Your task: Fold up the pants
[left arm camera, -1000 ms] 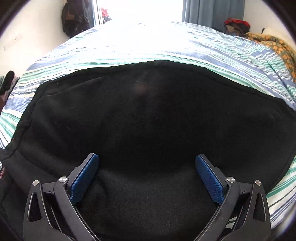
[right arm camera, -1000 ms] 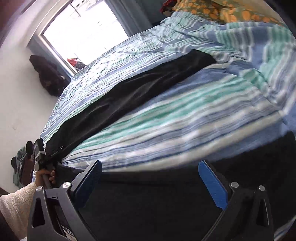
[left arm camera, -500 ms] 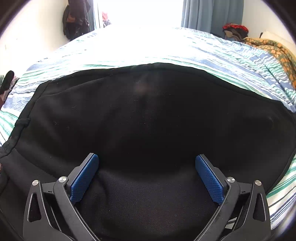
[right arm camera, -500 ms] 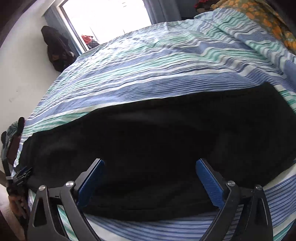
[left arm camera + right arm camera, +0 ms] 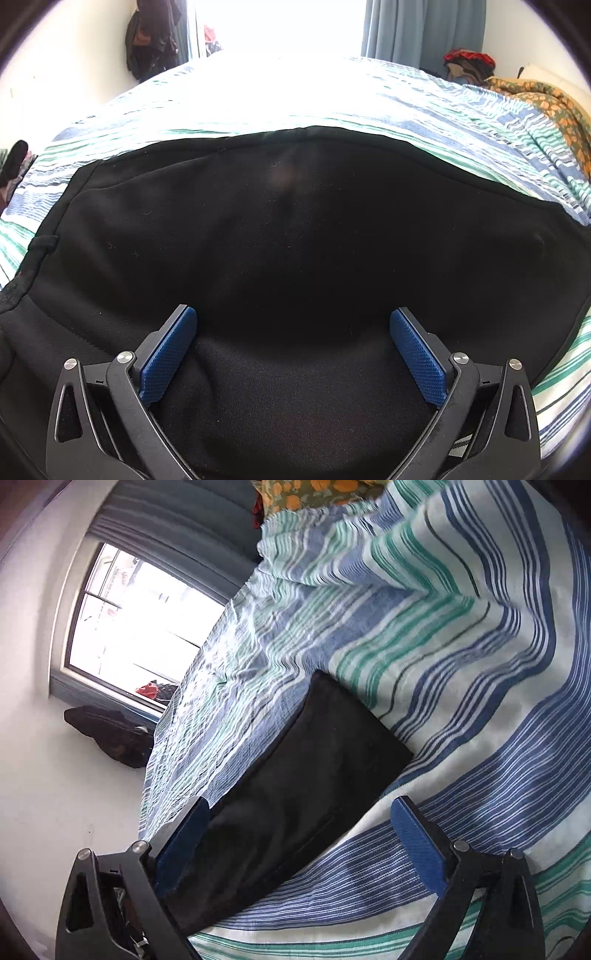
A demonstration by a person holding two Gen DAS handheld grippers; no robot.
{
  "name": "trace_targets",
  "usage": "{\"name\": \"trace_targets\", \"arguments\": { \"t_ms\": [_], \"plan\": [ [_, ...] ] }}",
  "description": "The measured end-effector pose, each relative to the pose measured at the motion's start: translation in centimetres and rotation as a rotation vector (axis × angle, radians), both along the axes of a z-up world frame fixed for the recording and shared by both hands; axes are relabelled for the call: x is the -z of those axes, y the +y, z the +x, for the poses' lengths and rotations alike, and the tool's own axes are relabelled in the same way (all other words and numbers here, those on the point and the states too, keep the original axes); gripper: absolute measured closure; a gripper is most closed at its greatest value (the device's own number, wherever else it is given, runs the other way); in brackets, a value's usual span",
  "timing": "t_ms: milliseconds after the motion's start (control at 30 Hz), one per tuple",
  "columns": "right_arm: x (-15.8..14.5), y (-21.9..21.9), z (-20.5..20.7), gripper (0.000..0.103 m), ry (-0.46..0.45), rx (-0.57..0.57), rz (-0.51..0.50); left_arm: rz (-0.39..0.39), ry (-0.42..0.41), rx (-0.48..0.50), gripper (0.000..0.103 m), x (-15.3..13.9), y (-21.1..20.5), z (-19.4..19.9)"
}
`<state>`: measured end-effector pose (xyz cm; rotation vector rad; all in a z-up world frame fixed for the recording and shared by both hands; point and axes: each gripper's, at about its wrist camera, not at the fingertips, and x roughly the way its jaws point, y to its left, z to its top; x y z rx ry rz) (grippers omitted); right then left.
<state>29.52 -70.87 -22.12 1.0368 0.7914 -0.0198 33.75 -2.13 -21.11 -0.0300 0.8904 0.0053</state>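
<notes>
Black pants (image 5: 295, 240) lie flat on a striped bedspread (image 5: 424, 107). In the left wrist view they fill most of the frame, with the waistband edge at the left. My left gripper (image 5: 293, 321) is open and empty, close above the black fabric. In the right wrist view the pants (image 5: 314, 760) show as a long folded strip whose leg end points toward the far right. My right gripper (image 5: 299, 812) is open and empty, tilted, above the pants and the bedspread (image 5: 461, 664).
A bright window (image 5: 136, 624) and a grey-blue curtain (image 5: 421, 33) stand beyond the bed. Dark clothes (image 5: 155, 37) hang on the wall at left. An orange patterned blanket (image 5: 554, 107) lies at the bed's far right. A dark bag (image 5: 110, 734) sits under the window.
My right gripper has swung and rolled, from low over the pants to a tilted view along the leg end. My left gripper has stayed nearly still, open over the pants.
</notes>
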Motion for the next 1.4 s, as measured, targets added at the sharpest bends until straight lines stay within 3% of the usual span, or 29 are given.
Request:
{"name": "trace_targets", "arguments": {
  "t_ms": [200,267,333,367,400,433,500,600,633,733,833,900,967,1033,1067,1167,1233,1300,1400],
  "plan": [
    [0.7,-0.6,2.1,0.019,-0.035,0.139,0.001,0.001,0.0,0.0,0.001,0.0,0.1,0.1],
    [0.6,-0.8,3.4,0.026,-0.013,0.156,-0.034,0.0,0.0,0.0,0.001,0.0,0.1,0.1],
    [0.8,-0.7,4.5,0.043,0.06,0.15,-0.092,0.0,0.0,0.0,0.001,0.0,0.1,0.2],
    [0.7,-0.4,4.9,0.051,0.094,0.134,-0.142,0.0,0.0,0.0,0.001,0.0,0.1,0.2],
    [0.3,0.0,5.1,0.071,0.111,0.118,-0.207,0.0,-0.001,0.0,0.001,0.1,0.1,0.2],
    [-0.3,0.6,5.1,0.076,0.101,0.094,-0.276,0.0,-0.001,0.0,0.001,0.0,0.0,0.2],
    [-2.9,2.8,4.5,0.081,0.044,0.005,-0.45,0.0,0.0,-0.001,0.001,0.1,0.1,0.2],
    [-7.8,9.1,0.9,0.085,-0.085,-0.231,-0.691,0.001,-0.001,-0.001,0.001,0.1,0.0,0.3],
    [-9.3,11.8,-1.0,0.091,-0.128,-0.322,-0.761,0.001,-0.001,-0.001,0.001,0.1,0.0,0.3],
    [-12.1,18.6,-9.7,0.091,-0.22,-0.557,-0.897,0.002,0.0,-0.001,0.001,0.1,0.0,0.5],
    [-11.3,20.5,-17.9,0.092,-0.177,-0.6,-0.896,0.007,0.005,-0.001,0.001,0.0,0.0,0.6],
    [-9.3,17.6,-21.5,0.092,-0.046,-0.475,-0.871,0.015,0.013,-0.001,0.001,0.0,-0.1,0.8],
    [-7.0,12.3,-24.1,0.09,0.162,-0.236,-0.833,0.028,0.027,-0.002,0.001,-0.2,-0.3,1.0],
    [-5.7,8.3,-26.2,0.07,0.36,-0.043,-0.822,0.043,0.051,-0.007,0.001,-0.5,-0.4,1.3],
    [-5.8,7.4,-26.9,0.065,0.4,0.018,-0.832,0.055,0.068,-0.012,0.001,-0.8,-0.6,1.4],
    [-7.9,8.7,-28.9,0.058,0.305,0.062,-0.802,0.091,0.131,-0.009,0.001,-2.7,-1.3,1.1],
    [-9.4,12.2,-29.0,0.034,0.212,0.022,-0.792,0.079,0.125,0.039,0.001,-4.7,-2.0,-0.8],
    [-10.2,16.8,-28.4,0.032,0.116,-0.059,-0.745,0.066,0.095,0.102,0.001,-6.9,-2.8,-3.8],
    [-9.7,24.8,-26.2,0.032,-0.01,-0.237,-0.598,0.041,0.089,0.176,0.001,-8.8,-3.8,-9.8]
  ]
}}
